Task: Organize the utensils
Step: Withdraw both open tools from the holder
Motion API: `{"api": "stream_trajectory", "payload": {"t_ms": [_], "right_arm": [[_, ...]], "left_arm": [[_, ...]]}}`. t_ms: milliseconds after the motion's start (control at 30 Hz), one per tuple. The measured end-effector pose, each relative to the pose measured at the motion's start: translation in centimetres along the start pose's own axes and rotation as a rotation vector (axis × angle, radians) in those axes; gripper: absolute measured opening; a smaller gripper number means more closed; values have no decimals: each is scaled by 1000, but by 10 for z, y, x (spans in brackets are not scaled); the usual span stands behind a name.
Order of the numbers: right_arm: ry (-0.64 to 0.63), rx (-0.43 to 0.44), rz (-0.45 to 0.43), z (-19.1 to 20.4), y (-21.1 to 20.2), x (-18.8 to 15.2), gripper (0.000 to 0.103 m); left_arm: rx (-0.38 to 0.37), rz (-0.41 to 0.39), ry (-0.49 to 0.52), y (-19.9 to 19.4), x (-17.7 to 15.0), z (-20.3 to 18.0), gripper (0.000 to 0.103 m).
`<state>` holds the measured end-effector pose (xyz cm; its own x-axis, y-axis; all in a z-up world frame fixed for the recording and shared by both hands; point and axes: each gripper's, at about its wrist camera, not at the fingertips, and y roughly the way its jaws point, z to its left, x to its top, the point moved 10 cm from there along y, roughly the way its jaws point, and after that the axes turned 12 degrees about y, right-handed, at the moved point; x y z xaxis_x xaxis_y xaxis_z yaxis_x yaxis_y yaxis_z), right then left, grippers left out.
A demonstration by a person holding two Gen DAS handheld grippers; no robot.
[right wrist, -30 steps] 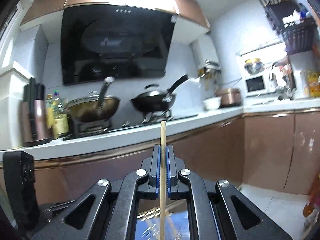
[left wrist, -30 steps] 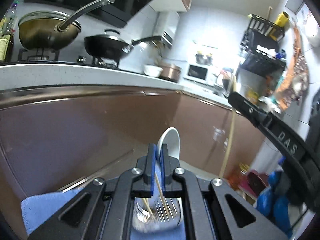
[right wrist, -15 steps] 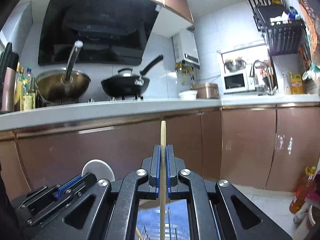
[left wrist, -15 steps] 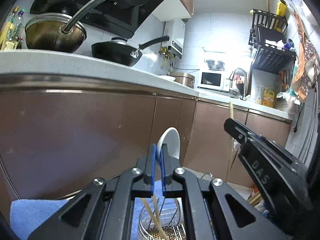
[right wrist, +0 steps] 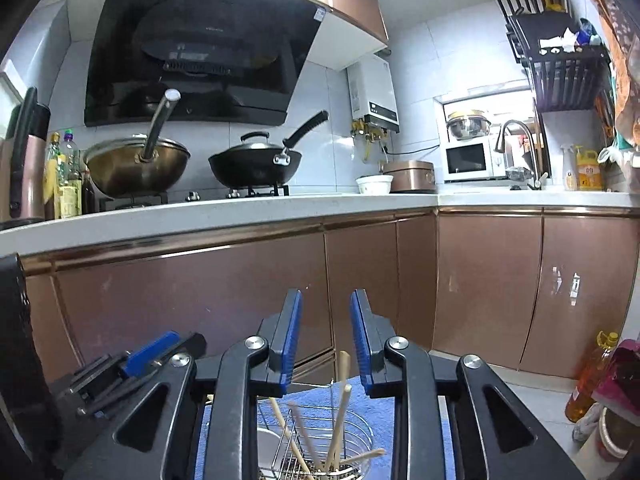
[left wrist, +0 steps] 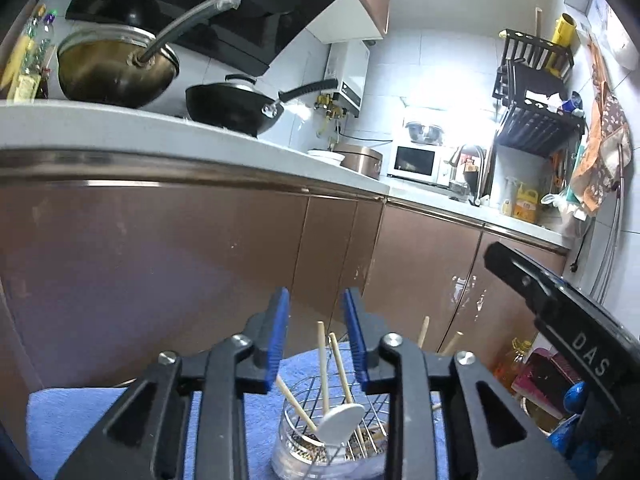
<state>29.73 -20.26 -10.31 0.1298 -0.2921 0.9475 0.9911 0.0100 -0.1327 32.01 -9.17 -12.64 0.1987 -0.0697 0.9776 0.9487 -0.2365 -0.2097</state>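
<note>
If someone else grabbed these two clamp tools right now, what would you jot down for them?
Left gripper: open, holding nothing, above the wire holder.
Right gripper: open, holding nothing, above the same holder.
In the holder: a white spoon lying tilted and several chopsticks leaning at different angles. The holder stands on a blue cloth.
Done: spoon and chopsticks are in the holder.
Left: no other loose utensils show in either view; look around for more before finishing, and perhaps straighten the spoon.
</note>
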Motion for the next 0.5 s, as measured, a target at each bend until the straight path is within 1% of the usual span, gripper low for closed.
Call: {"api": "stream_trajectory", "payload": {"t_ms": [67, 100, 233, 333, 400, 500], "right_arm": [[5, 1, 3, 2, -12, 8, 26], [4, -1, 5, 4, -20, 12, 27], [-1, -8, 9, 5, -52, 23, 36], [-2, -8, 33, 6, -75, 24, 37], [-10, -14, 44, 7, -90, 23, 37], [-8, -15, 56, 6, -118, 21, 38]], "left_arm": [[3, 11, -5, -18, 9, 4, 31], [9, 17, -8, -26, 11, 6, 35], [37, 42, 18, -66, 20, 9, 41], [75, 62, 64, -101, 23, 7, 46], [88, 65, 79, -119, 23, 5, 52], [119, 63, 108, -151, 23, 2, 55]]}}
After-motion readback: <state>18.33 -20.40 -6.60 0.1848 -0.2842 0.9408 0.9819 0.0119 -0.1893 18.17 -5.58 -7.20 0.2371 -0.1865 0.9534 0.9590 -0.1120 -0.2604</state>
